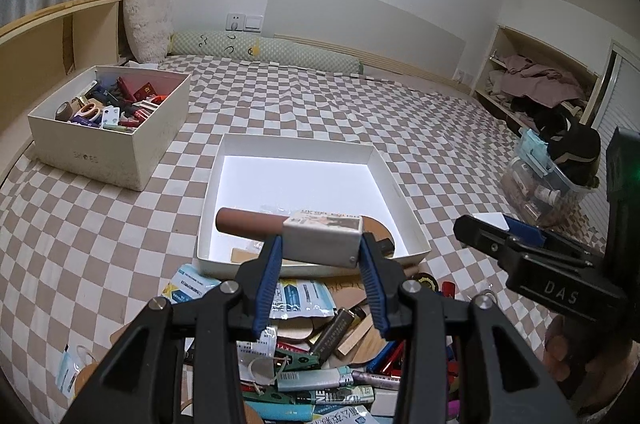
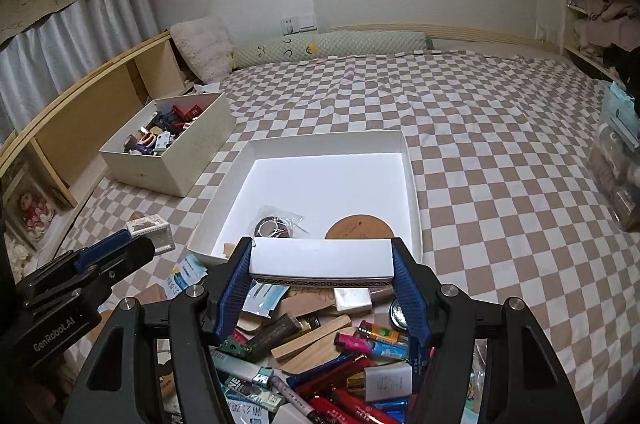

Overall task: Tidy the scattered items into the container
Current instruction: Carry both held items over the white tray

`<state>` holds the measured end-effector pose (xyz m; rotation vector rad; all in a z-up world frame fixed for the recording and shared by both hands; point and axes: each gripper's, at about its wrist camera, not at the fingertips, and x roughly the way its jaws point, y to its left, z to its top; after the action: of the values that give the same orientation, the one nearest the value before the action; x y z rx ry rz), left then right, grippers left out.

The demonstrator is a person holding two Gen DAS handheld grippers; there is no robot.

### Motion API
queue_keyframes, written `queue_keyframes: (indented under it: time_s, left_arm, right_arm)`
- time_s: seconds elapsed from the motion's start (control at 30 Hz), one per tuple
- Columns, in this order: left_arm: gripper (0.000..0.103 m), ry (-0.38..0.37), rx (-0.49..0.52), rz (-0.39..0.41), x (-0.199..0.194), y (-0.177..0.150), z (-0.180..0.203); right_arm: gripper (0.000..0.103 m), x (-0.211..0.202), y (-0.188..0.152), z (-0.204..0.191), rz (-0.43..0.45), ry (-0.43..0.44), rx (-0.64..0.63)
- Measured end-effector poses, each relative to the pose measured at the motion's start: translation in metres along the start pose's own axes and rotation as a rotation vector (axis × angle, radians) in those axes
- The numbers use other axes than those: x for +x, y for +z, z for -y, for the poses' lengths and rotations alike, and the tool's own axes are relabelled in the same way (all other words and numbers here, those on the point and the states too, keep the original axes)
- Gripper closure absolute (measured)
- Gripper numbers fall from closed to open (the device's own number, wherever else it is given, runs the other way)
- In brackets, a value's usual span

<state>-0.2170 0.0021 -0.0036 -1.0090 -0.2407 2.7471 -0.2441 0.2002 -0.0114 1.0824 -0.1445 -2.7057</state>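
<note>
Both grippers loaded, hovering above pile at white tray's (image 2: 412,183) 6 o'clock edge, ready to drop. Left gripper (image 1: 322,264) clamps small grey box (image 1: 320,244); right gripper (image 2: 320,278) clamps flat white box (image 2: 320,258).

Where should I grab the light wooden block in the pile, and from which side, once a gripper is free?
Take the wooden block across its narrow width at the middle, coming down from above. It lies flat and slanted on top of the pile, long sides exposed, so turn the fingers square to its length. Both the left gripper and the right gripper hold boxes now.
</note>
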Motion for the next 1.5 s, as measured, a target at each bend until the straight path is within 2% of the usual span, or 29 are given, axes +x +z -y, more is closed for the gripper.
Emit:
queue_keyframes:
  time_s: [0.37,0.53,0.7,1.03,1.5]
  left_arm:
    - [0.064,-0.023,-0.041,-0.068,0.046,0.021,-0.014]
    - [0.064,-0.027,-0.082,-0.150,0.085,0.028,-0.025]
    - [0.064,0.006,-0.072,-0.210,0.120,0.031,-0.025]
    - [0.064,0.013,-0.041,-0.339,0.164,0.018,-0.021]
    - [0.064,-0.001,-0.046,-0.438,0.193,0.006,-0.015]
  right_arm:
    - [0.037,0.027,0.007,0.012,-0.051,0.005,0.042]
    - [0.037,0.041,0.009,0.019,-0.079,-0.001,0.055]
    - [0.037,0.052,0.015,0.024,-0.091,-0.007,0.058]
    - [0.037,0.072,0.035,0.034,-0.105,-0.006,0.108]
    - [0.037,0.107,0.055,0.022,-0.154,-0.014,0.107]
